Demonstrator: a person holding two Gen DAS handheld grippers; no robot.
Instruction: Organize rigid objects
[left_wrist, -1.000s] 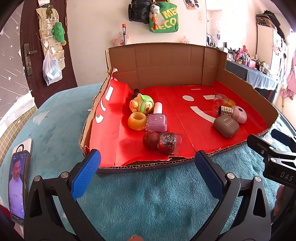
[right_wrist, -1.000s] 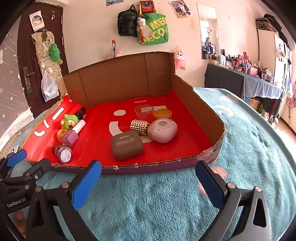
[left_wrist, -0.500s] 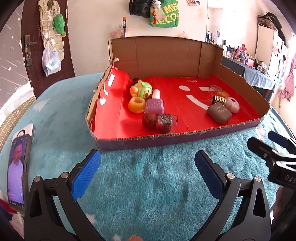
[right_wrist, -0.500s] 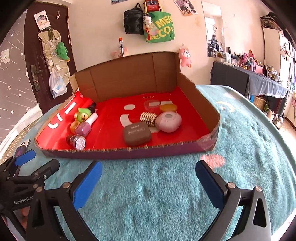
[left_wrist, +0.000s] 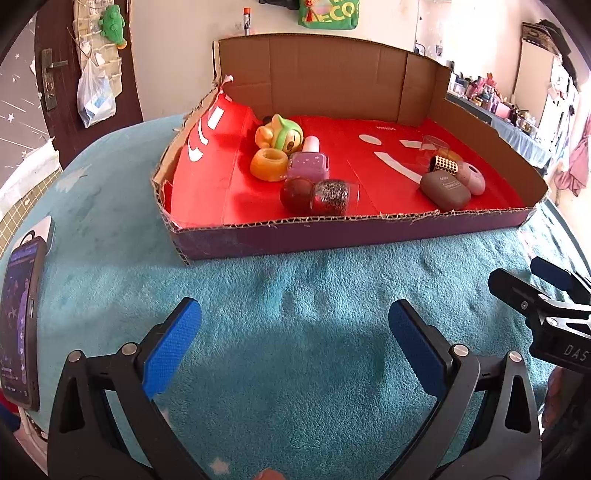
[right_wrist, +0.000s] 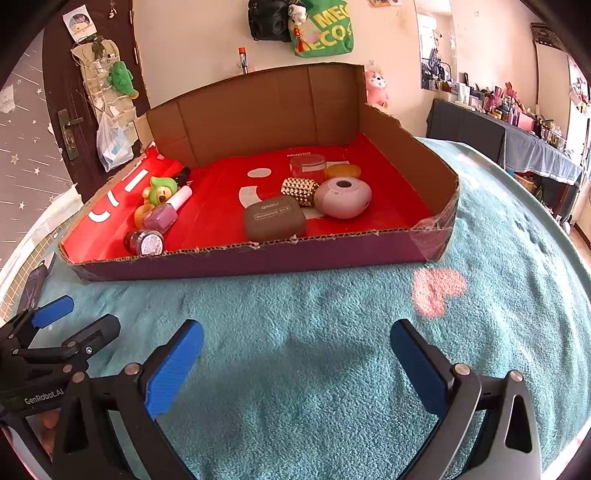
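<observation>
A shallow cardboard box (left_wrist: 354, 230) (right_wrist: 258, 254) with a red floor sits on a teal blanket. On its left are a green-yellow toy (left_wrist: 280, 134), an orange ring (left_wrist: 269, 164), a pink nail polish bottle (left_wrist: 308, 164) (right_wrist: 164, 214) and a glitter jar (left_wrist: 330, 195) (right_wrist: 146, 242). On its right are a brown case (left_wrist: 445, 186) (right_wrist: 275, 218), a pink oval device (right_wrist: 343, 197), a gold studded cylinder (right_wrist: 299, 190) and a clear cup (right_wrist: 307, 166). My left gripper (left_wrist: 293, 343) and right gripper (right_wrist: 297, 363) are open, empty, and hover over the blanket in front of the box.
A phone (left_wrist: 18, 325) lies on the blanket at the far left. The right gripper shows at the right edge of the left wrist view (left_wrist: 546, 306). A door, hanging bags and a cluttered dark table (right_wrist: 517, 144) stand behind the bed.
Both grippers have pulled back from the box and sunk lower, so more blanket lies between them and its front wall. The objects in the box have not moved.
</observation>
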